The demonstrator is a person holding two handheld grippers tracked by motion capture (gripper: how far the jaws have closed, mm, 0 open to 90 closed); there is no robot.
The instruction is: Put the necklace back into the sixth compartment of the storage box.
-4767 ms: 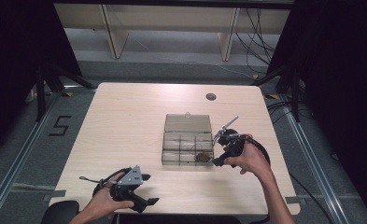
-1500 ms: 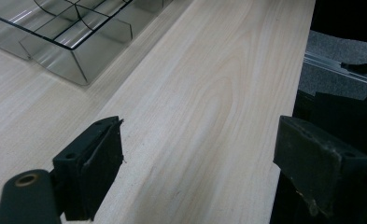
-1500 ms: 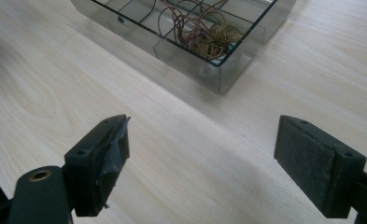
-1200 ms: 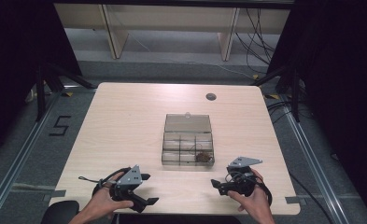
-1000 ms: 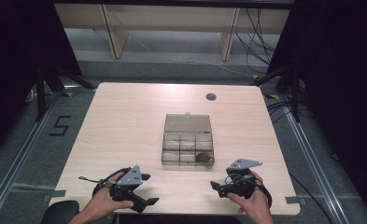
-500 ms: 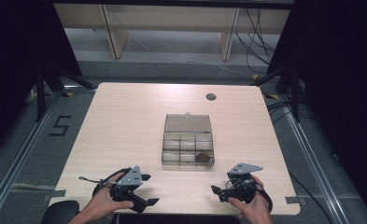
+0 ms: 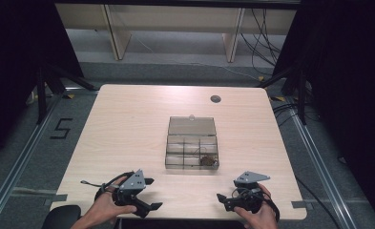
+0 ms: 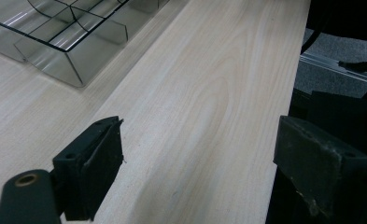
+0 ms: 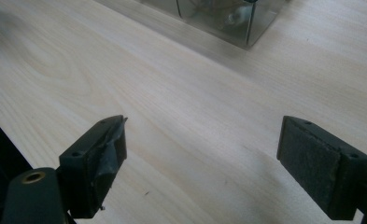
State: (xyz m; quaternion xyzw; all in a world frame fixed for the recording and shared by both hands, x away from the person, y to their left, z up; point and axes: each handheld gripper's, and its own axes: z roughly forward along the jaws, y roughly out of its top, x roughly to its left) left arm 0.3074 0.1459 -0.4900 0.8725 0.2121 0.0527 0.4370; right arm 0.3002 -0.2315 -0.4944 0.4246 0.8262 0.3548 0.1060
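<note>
A clear plastic compartment box (image 7: 192, 143) lies mid-table with its lid (image 7: 192, 125) folded open at the back. Small dark parts (image 7: 207, 161) sit in its front right compartment. My left gripper (image 7: 151, 193) rests at the near left edge, held by a hand, jaws wide open and empty. My right gripper (image 7: 224, 200) rests at the near right edge, also open and empty, jaws pointing left. In the left gripper view the left gripper (image 8: 200, 158) spans bare wood, and the box (image 8: 69, 32) is at the upper left. In the right gripper view the box (image 9: 218, 16) lies beyond the right gripper (image 9: 202, 154).
A round cable hole (image 7: 215, 98) sits near the table's far edge. The table (image 7: 128, 124) is light wood with a near edge just under both hands. Floor rails and a tape mark "5" (image 7: 61, 129) lie to the left. Wooden shelving stands beyond the table.
My right gripper has drawn back from the box's front right corner to the near edge of the table, drifting slightly nearer in the last second. The left gripper has stayed put.
</note>
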